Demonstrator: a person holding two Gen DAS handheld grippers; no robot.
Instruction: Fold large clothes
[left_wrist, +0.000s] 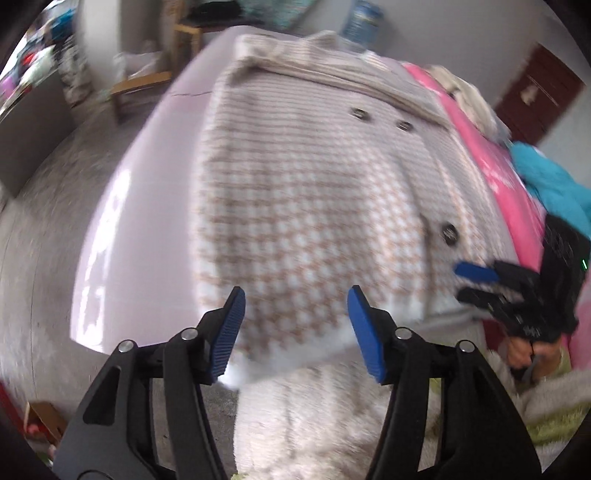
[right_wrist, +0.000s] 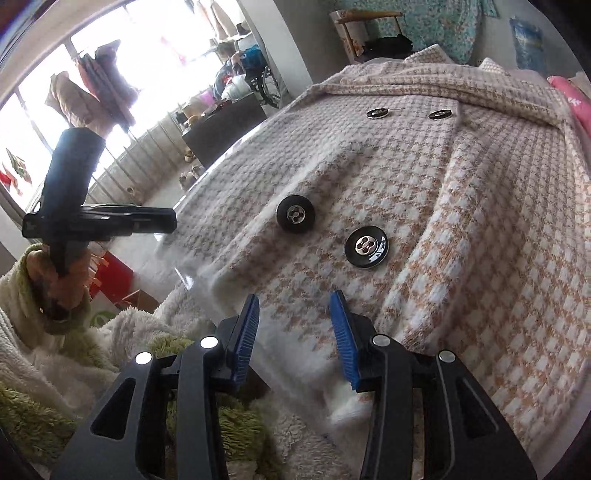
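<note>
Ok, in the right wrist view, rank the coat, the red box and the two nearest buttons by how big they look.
1. Coat
2. Red box
3. Two near buttons and: about alike, the nearer one looks slightly bigger, so not ranked.

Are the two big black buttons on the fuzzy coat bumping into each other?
Apart. In the right wrist view, the two big buttons sit side by side on the coat, with a strip of checked fabric showing plainly between them.
</note>
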